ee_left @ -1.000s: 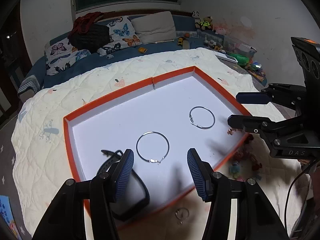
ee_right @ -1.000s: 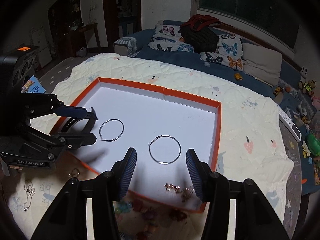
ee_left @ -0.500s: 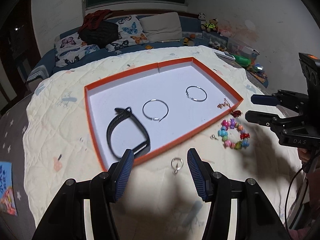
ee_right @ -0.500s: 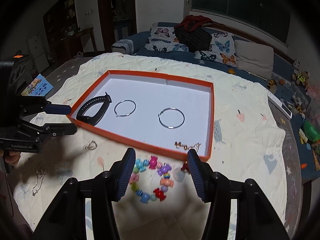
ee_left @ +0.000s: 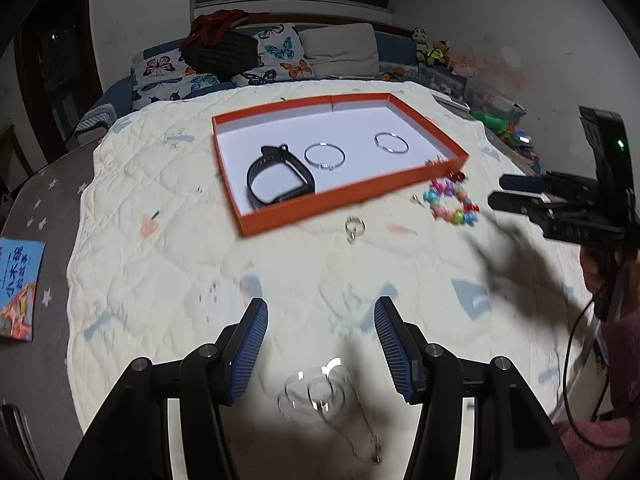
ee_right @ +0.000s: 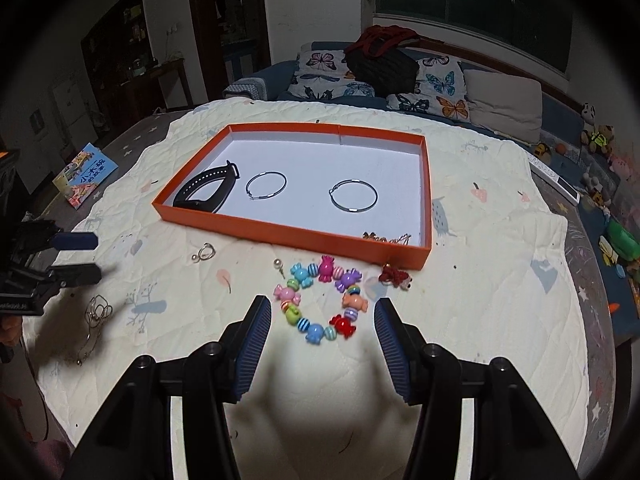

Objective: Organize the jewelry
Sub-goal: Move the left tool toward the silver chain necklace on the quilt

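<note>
An orange tray (ee_right: 296, 236) (ee_left: 344, 199) on the quilt holds a black wristband (ee_right: 208, 194) (ee_left: 280, 178), two silver hoops (ee_right: 266, 185) (ee_right: 353, 195) and a small gold chain (ee_right: 386, 237). A colourful bead bracelet (ee_right: 320, 304) (ee_left: 452, 202) lies in front of the tray, just ahead of my open, empty right gripper (ee_right: 322, 344). A silver ring (ee_right: 205, 253) (ee_left: 354, 226), a pearl stud (ee_right: 278, 267) and a red charm (ee_right: 396, 276) lie near it. My left gripper (ee_left: 320, 344) is open and empty above a thin silver necklace (ee_left: 320, 396) (ee_right: 94, 320).
A children's book (ee_right: 84, 172) (ee_left: 18, 288) lies on the grey mat beyond the quilt's left edge. A sofa with butterfly cushions (ee_right: 400, 76) stands behind. Toys (ee_right: 616, 240) are scattered at the right.
Both grippers have pulled back from over the tray toward the quilt's near edge. The bead bracelet now lies ahead of the right gripper and the silver necklace under the left one.
</note>
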Motion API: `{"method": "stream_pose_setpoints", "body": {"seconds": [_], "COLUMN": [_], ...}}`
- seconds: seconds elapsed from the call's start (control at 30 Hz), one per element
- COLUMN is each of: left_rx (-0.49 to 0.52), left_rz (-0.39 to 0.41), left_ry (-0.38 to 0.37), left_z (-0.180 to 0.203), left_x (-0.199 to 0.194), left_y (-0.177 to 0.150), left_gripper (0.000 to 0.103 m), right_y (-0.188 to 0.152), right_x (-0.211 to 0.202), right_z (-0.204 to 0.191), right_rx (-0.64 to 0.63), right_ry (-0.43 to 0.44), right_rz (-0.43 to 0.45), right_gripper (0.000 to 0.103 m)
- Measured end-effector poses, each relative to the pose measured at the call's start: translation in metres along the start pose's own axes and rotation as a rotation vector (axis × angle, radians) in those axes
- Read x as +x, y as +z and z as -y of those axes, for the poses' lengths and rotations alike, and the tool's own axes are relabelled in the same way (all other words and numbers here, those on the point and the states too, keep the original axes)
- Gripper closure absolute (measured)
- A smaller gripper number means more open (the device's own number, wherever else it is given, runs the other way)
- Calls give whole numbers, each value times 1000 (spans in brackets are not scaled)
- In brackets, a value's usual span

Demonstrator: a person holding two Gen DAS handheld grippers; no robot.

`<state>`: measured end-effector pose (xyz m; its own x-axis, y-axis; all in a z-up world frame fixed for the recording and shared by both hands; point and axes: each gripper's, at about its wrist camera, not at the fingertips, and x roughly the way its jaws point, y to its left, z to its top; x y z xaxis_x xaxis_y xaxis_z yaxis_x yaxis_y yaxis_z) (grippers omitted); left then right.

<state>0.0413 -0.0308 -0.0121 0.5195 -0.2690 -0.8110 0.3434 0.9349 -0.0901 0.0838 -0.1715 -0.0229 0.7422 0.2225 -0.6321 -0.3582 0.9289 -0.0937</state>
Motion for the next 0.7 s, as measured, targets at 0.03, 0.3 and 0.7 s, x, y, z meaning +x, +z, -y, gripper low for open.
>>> {"method": "stream_pose_setpoints", "body": {"seconds": [0.03,0.3,0.7], "left_rx": [1,58,40], "left_rz": [-5,-76,-88], "left_ry": [-4,6,32], "left_z": [3,39,44], "left_x": [-4,-23,-16], "left_y": [-7,-69,-96], "left_gripper": [44,58,79], "right_y": [-2,-13,-18], "right_x": [0,-5,-4], "right_z": [0,2,-2], "right_rx": [0,27,35], "right_ry": [-4,7,23], "right_rz": [-1,-2,-7], "right_gripper": [44,44,44]}}
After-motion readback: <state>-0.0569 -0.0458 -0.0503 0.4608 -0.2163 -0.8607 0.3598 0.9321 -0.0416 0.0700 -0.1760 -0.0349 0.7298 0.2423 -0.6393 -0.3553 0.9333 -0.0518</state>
